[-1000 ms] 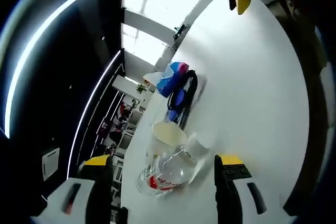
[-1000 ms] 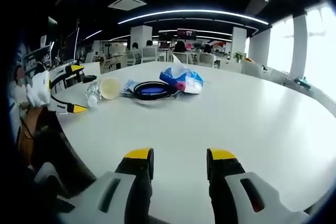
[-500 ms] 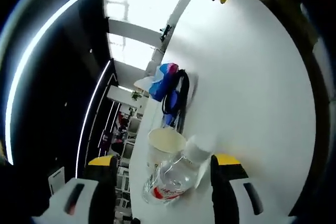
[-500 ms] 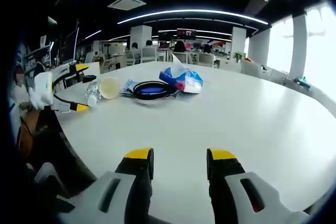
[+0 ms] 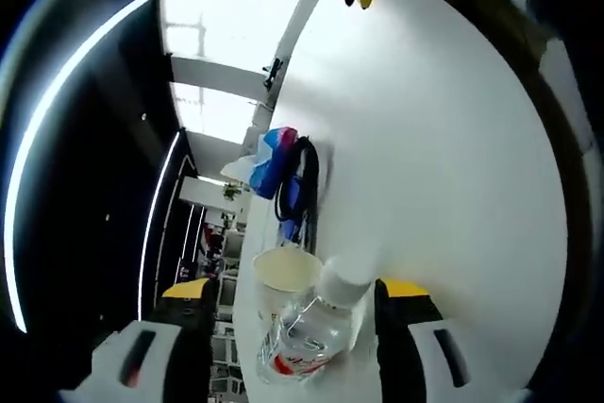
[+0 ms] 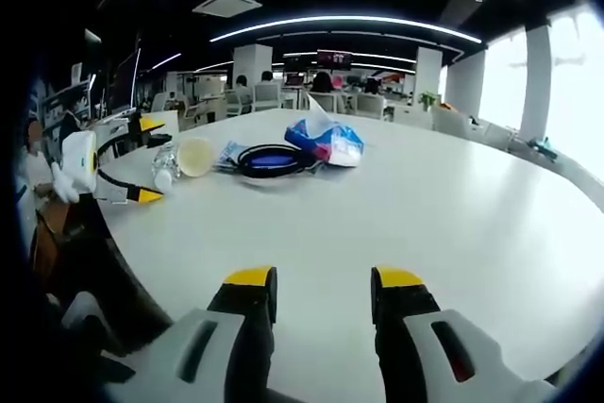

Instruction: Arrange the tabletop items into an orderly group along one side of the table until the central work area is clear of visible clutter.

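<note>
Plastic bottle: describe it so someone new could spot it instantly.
On the white table, a row of items lies along one edge. The plastic bottle lies on its side at the end nearest the left gripper, beside the paper cup: clear, white-capped, red-labelled.

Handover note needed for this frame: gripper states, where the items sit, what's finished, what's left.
Left gripper: open, jaws flanking the lying plastic bottle by the paper cup; no grip yet.
Right gripper: open, empty, over bare table.
Items: bottle, cup, black cable coil and blue tissue pack sit in a row near one edge.
Done: centre looks clear.
Left: probably tidy the bottle and cup.
</note>
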Tool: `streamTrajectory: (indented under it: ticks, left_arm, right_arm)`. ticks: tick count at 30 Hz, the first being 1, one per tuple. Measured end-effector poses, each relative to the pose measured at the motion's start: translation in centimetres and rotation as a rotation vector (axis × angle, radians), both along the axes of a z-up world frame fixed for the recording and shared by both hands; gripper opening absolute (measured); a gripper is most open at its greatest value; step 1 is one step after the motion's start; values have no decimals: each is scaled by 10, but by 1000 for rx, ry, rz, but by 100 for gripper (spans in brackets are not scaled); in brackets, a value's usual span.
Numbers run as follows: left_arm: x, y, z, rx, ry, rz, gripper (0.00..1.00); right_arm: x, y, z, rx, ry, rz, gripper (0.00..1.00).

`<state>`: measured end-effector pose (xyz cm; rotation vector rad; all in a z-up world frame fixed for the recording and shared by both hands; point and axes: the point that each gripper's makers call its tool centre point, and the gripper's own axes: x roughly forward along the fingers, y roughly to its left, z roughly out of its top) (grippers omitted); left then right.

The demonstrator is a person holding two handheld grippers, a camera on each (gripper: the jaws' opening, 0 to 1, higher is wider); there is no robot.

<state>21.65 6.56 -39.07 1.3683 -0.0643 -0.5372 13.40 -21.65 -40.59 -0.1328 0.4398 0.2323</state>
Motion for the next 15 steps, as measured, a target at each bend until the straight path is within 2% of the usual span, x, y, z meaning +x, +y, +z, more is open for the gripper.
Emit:
streamTrajectory:
  ticks: [3, 4, 8, 15]
  left_arm:
    - [-1, -3, -4, 43, -2, -40, 62]
    - [-3, -8, -5, 66, -10, -77, 60]
    - [-8, -15, -9, 84, 0, -117, 54]
    - [-8, -15, -12, 152, -5, -141, 50]
  right_arm:
    - [0, -2, -1, -5, 5, -3, 38]
    - [0, -2, -1, -6, 6, -4, 37]
    - [1, -2, -2, -6, 8, -6, 37]
    - [2, 0, 0, -11, 4, 0, 37]
